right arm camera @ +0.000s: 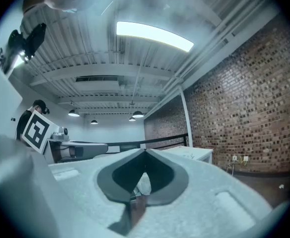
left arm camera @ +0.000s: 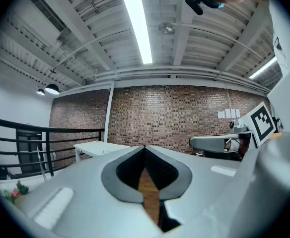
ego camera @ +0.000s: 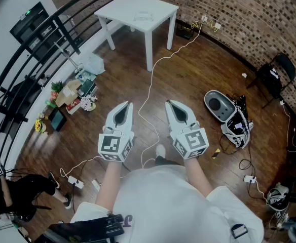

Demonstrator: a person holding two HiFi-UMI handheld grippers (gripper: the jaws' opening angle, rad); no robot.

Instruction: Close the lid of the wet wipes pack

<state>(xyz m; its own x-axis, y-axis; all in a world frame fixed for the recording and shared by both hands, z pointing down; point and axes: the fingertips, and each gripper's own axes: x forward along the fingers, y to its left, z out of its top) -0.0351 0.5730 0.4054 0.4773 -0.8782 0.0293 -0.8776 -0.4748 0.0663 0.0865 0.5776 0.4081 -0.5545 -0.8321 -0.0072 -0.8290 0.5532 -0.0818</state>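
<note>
the wet wipes pack (ego camera: 144, 17) appears to be the pale flat thing lying on the white counter (ego camera: 122, 9) at the far side of the room. it is too small here to tell whether its lid stands open or which way it faces. such a pack is likely light and soft, a film pouch that dents and slides under a push. the lid itself is probably a stiff plastic flap on a hinge that snaps shut. the sensible hold would be none at all on the pouch's middle: one tool steadying an end of the pack against the counter, the other pressing the flap's free edge down until it catches. a hard pinch could squeeze or skid the pack.

both tools are well apart from the counter, held close to the person's body over the wooden floor (ego camera: 188, 80), where a white cable (ego camera: 150, 85) trails. the left tool (ego camera: 127, 105) is clenched, its tips meeting with nothing between them, as its own view shows (left arm camera: 145, 148). the right tool (ego camera: 169, 104) is clenched and empty too (right arm camera: 145, 150). the task looks not yet begun; an approach to the counter comes first.
</note>
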